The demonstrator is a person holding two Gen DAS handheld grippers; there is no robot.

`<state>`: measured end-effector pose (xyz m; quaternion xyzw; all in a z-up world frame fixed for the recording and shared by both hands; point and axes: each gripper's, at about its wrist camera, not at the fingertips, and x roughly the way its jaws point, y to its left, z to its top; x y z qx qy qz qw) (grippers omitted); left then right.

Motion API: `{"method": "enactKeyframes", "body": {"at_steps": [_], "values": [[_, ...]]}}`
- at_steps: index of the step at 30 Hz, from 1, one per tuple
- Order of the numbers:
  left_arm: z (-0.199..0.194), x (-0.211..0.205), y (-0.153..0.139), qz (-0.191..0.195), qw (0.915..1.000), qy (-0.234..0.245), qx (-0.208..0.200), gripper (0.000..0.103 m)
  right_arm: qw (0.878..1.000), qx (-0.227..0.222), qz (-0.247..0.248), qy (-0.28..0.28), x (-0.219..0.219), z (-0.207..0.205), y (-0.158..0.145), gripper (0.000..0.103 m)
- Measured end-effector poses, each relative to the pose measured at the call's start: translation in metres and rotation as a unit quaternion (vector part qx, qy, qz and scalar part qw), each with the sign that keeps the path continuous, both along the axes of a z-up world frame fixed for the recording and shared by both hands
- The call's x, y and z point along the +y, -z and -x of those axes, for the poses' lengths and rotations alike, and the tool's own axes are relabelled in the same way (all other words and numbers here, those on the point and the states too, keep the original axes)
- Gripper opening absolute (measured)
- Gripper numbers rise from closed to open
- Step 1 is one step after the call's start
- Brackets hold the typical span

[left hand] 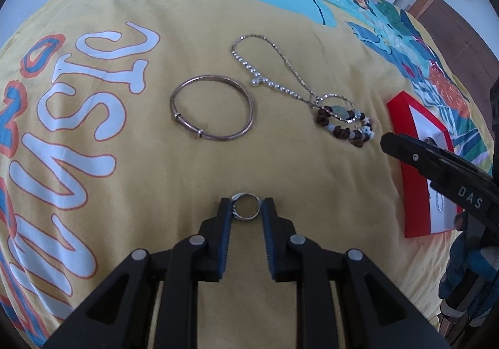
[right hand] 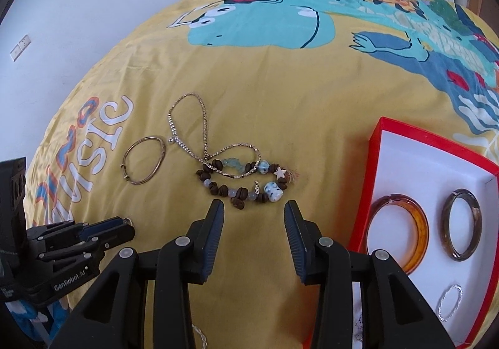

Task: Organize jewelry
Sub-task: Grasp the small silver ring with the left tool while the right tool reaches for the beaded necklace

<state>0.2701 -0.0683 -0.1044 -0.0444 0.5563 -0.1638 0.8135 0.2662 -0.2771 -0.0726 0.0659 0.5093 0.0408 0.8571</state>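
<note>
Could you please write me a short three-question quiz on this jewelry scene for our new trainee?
1. True or false: the left gripper is closed on a small silver ring.
2. Which item lies partly across the brown-and-blue beaded bracelet? A) the thin metal bangle B) the silver bead chain necklace C) the amber resin bangle
3. Fill in: the amber resin bangle and the dark brown bangle lie inside the red-rimmed ____.

Key: 1 true; 2 B; 3 box. The right gripper is open and holds nothing.
</note>
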Motion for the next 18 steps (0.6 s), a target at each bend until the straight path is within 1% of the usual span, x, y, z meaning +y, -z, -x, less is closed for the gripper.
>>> {"method": "enactKeyframes", "body": {"at_steps": [1, 3, 6, 8, 11, 13, 14, 16, 18], "values": [[0.000, -0.001, 0.001, 0.002, 1.0000, 0.002, 0.000, 0.027, 1.000, 0.000, 0.000, 0.004, 0.000, -0.002, 0.001, 0.040], [0.000, -0.003, 0.003, 0.001, 1.0000, 0.005, -0.001, 0.028, 1.000, -0.004, 0.000, 0.011, -0.002, -0.004, 0.001, 0.040], [-0.001, -0.002, 0.006, 0.004, 1.0000, 0.006, -0.001, 0.028, 1.000, 0.003, 0.008, 0.015, -0.004, -0.013, 0.005, 0.038], [-0.001, -0.002, 0.007, 0.005, 1.0000, 0.007, -0.002, 0.028, 1.000, 0.014, 0.009, 0.010, -0.004, -0.019, 0.010, 0.032], [0.000, -0.001, 0.008, 0.005, 0.9999, 0.009, -0.006, 0.028, 0.999, 0.026, 0.020, 0.004, -0.002, -0.025, 0.019, 0.029], [0.000, 0.000, 0.009, 0.010, 0.9999, 0.009, -0.007, 0.028, 0.999, 0.042, 0.018, 0.002, -0.002, -0.030, 0.029, 0.028], [0.000, 0.001, 0.010, 0.013, 0.9999, 0.008, -0.007, 0.027, 0.999, 0.047, 0.016, 0.003, -0.002, -0.031, 0.034, 0.023], [0.000, 0.003, 0.010, 0.019, 0.9998, 0.006, -0.006, 0.027, 0.999, 0.049, 0.018, 0.003, -0.001, -0.033, 0.039, 0.022], [0.001, 0.005, 0.010, 0.022, 0.9997, 0.006, -0.006, 0.026, 0.999, 0.047, 0.007, 0.010, -0.002, -0.035, 0.041, 0.022]]}}
